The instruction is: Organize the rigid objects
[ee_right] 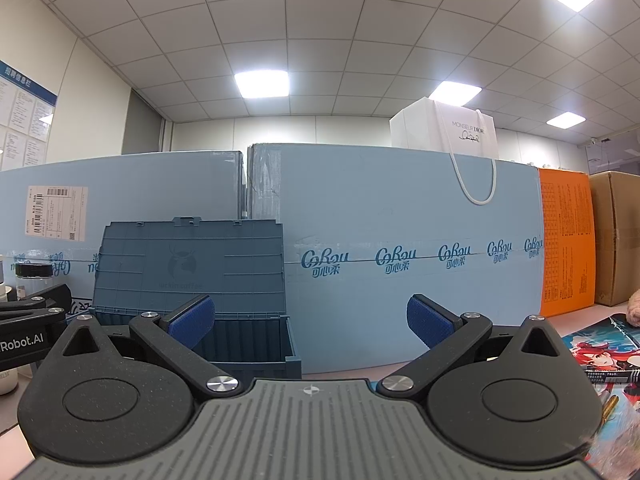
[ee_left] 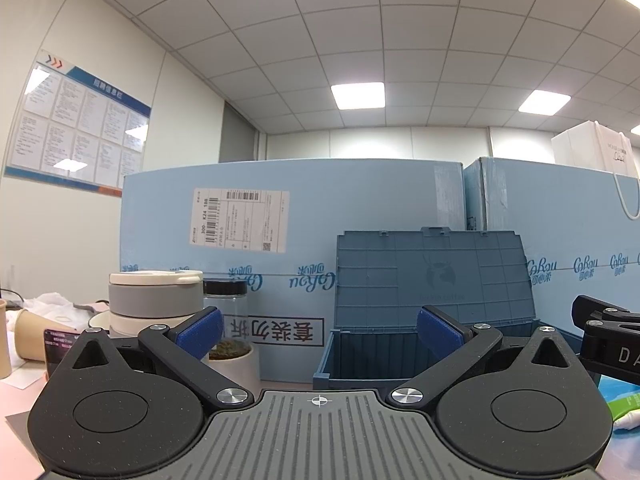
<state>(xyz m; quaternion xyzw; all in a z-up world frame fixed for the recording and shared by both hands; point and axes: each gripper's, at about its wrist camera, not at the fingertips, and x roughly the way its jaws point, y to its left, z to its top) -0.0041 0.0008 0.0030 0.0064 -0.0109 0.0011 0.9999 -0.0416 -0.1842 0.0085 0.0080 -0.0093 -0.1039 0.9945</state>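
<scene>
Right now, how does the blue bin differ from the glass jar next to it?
The bin is opaque blue plastic; the jar is clear glass. The bin's hinged lid stands open and upright; the jar's black cap sits on top. The bin is boxy and wider; the jar is a slim cylinder. Both stand upright before the light-blue cartons.

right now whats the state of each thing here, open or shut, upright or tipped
left gripper: open, holding nothing
right gripper: open, holding nothing
blue storage box: open, lid upright against the cartons
glass jar: upright, black cap on
stacked container: upright, lid on
paper cup: tipped on its side
white gift bag: upright on top of the blue carton
</scene>
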